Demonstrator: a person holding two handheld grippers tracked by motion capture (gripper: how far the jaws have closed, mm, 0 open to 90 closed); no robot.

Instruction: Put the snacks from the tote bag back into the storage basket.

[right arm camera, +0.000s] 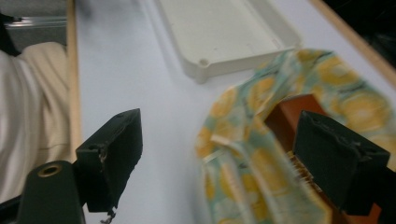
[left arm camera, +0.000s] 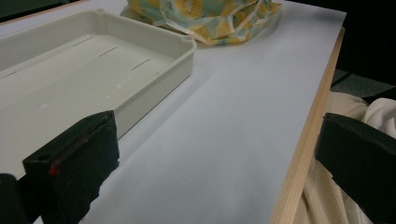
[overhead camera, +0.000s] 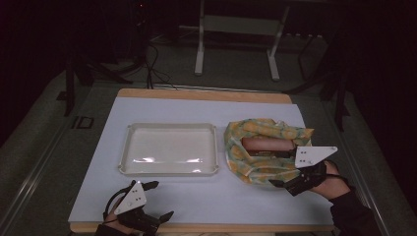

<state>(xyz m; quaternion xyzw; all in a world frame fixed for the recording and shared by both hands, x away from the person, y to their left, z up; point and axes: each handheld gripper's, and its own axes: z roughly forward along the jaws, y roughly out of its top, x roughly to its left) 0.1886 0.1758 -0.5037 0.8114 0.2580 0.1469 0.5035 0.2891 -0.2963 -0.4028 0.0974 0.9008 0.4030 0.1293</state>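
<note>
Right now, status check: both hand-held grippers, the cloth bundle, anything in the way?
Left hand-held gripper open, near edge. Right hand-held gripper open, at the patterned cloth, gripping nothing. Brown cylinder nested in the cloth. Empty tray sits left of it, apart.

We saw tray (overhead camera: 168, 149): cream plastic, smooth, glossy with glints | cloth (overhead camera: 255, 147): soft printed fabric, yellow-green, matt, crumpled | sausage (overhead camera: 268, 144): smooth, slightly shiny skin | table (overhead camera: 211, 194): matt pale sheet, light wood edge | gripper pads (left arm camera: 77, 163): black, matt, rough-edged | plate (overhead camera: 313, 156): flat matt grey
</note>
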